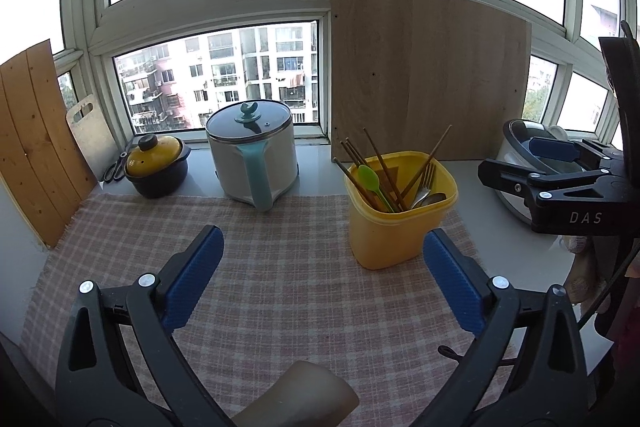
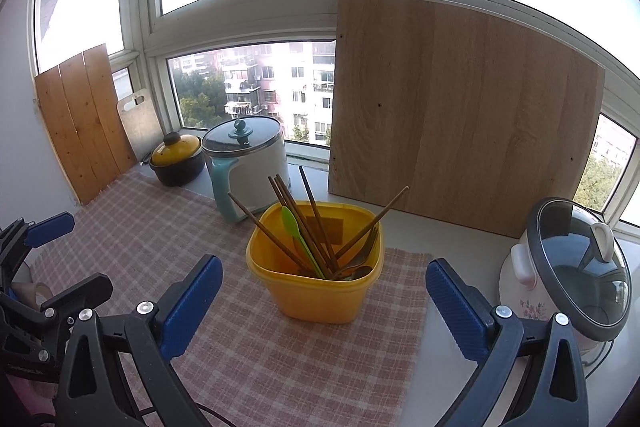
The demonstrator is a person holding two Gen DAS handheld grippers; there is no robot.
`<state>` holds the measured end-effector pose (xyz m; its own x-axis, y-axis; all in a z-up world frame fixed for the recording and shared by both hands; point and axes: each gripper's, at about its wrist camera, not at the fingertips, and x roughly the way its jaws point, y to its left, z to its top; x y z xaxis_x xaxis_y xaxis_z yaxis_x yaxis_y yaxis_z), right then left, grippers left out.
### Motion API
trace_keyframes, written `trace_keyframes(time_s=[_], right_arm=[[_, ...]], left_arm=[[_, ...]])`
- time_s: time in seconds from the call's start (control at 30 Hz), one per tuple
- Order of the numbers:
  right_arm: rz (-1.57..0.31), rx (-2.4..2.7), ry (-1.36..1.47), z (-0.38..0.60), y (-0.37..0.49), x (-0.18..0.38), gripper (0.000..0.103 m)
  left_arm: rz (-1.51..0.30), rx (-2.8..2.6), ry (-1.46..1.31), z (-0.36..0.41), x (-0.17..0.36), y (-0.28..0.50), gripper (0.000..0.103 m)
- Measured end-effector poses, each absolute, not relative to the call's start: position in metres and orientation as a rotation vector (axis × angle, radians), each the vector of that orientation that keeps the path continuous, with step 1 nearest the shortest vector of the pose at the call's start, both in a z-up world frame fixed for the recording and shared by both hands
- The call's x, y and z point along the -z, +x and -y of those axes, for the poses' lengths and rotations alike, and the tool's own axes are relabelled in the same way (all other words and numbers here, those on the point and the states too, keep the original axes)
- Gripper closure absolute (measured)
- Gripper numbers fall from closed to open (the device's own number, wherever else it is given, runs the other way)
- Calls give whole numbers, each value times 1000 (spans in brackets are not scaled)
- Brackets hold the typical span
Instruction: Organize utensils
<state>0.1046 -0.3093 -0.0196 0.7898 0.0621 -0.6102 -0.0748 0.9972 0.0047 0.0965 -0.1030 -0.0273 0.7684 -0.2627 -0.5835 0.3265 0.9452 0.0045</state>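
Evidently, we find chopsticks (image 2: 316, 223), spoon (image 2: 298, 235) and fork (image 1: 426, 177) gathered in the yellow holder (image 2: 320, 291), the cloth bare, both claws, left (image 1: 322, 287) and right (image 2: 324, 311), released and empty.

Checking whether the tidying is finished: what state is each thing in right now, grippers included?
Left gripper: open, empty.
Right gripper: open, empty.
Yellow container: upright on the checked cloth, filled.
Chopsticks: standing inside it, leaning.
Green spoon: inside.
Metal fork: inside.
White kettle pot: lid on.
Yellow-lidded pot: lid on.
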Motion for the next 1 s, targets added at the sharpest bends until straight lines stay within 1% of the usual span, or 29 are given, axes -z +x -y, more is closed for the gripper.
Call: trace_keyframes(time_s=[1.0], right_arm=[[-670, -56, -16, 312, 105, 24, 0]], left_arm=[[-605, 295, 131, 103, 27, 95, 1]])
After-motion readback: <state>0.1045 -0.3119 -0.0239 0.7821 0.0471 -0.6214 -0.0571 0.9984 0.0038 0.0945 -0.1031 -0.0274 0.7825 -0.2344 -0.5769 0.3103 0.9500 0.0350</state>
